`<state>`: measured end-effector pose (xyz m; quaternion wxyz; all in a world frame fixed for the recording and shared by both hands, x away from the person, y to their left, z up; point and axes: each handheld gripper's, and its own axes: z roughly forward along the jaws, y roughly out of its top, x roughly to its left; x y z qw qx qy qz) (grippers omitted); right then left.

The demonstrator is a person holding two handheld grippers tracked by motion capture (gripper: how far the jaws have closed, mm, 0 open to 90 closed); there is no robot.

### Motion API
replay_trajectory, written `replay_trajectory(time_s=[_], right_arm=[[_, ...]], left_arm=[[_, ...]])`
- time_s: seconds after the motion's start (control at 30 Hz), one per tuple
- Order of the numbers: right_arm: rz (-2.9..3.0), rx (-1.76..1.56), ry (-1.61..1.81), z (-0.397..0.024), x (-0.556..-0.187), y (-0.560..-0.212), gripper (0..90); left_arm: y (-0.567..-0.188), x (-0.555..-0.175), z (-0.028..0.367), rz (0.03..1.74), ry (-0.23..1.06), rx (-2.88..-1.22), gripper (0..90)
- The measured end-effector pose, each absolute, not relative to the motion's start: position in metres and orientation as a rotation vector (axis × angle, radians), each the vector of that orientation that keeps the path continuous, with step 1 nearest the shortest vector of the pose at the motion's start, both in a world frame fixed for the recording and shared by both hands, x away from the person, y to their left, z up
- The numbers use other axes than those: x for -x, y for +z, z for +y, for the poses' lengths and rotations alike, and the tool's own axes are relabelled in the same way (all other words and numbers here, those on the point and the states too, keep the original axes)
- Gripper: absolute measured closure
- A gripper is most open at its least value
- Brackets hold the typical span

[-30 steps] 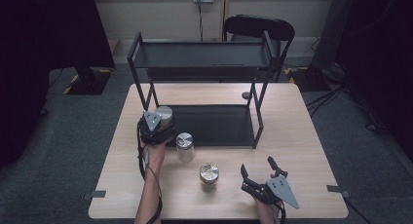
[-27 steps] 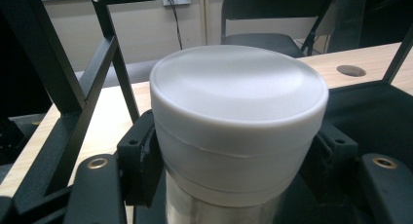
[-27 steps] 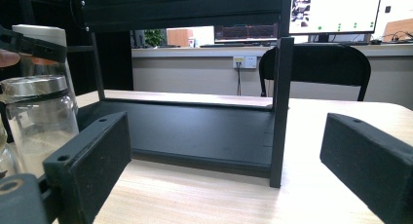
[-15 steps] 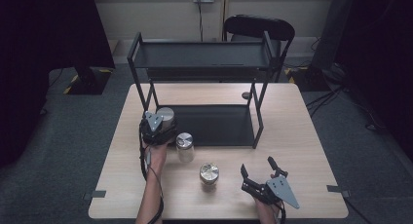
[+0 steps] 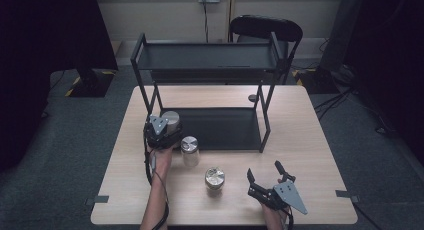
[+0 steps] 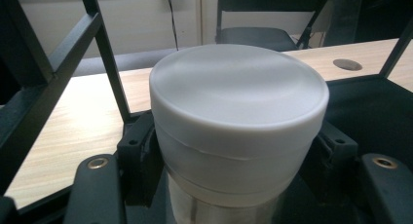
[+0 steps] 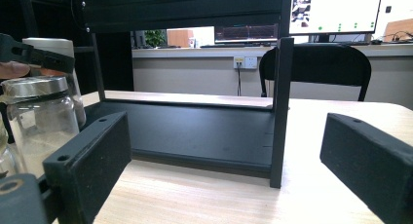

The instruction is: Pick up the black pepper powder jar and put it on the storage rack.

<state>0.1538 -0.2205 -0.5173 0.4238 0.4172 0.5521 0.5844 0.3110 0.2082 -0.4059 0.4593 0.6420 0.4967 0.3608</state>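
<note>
My left tool is clamped on a white-lidded jar, its jaws pressing the jar's sides just below the lid. In the left gripper view the white-lidded jar stands upright between the two black jaws, its frosted white cap broad and flat, with a clear body just visible beneath. From the high view I see the jar held at the front left corner of the black two-tier rack, right at the edge of the rack's lower shelf; I cannot tell whether it rests on that shelf or hangs just above it. My left hand comes up from the bottom edge behind the tool.

My right tool sits low on the tabletop near the front right, its jaws spread wide with nothing between them. In the right gripper view the two black jaws frame the rack's lower shelf and one front post.

Two more jars stand on the tabletop between my tools: a glass jar with a silver lid just beside the left tool, and a second metal-lidded jar nearer the front, left of the right tool. The silver-lidded glass jar also shows at the left of the right gripper view. A black chair stands behind the tabletop.
</note>
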Motion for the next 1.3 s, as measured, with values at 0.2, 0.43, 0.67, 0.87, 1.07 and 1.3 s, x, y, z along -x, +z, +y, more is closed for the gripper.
replay_trajectory(time_s=[0.2,0.43,0.67,0.87,1.07,1.3], right_arm=[[1.381,-1.044,1.462,-0.22,-0.154,-0.517,3.3],[1.38,-1.044,1.462,-0.22,-0.154,-0.517,3.3],[1.38,-1.043,1.461,-0.22,-0.154,-0.518,3.3],[1.379,-1.045,1.462,-0.22,-0.154,-0.518,3.3],[1.379,-1.046,1.463,-0.22,-0.154,-0.518,3.3],[1.379,-1.045,1.463,-0.22,-0.154,-0.518,3.3]], left_arm=[[-0.408,-0.31,0.21,1.23,0.877,-1.561,34.1],[-0.41,-0.309,0.213,1.229,0.869,-1.552,33.9],[-0.408,-0.31,0.212,1.24,0.862,-1.556,33.5],[-0.409,-0.31,0.208,1.251,0.87,-1.56,31.6],[-0.41,-0.312,0.204,1.259,0.869,-1.57,24.2],[-0.408,-0.311,0.198,1.259,0.899,-1.578,21.3]])
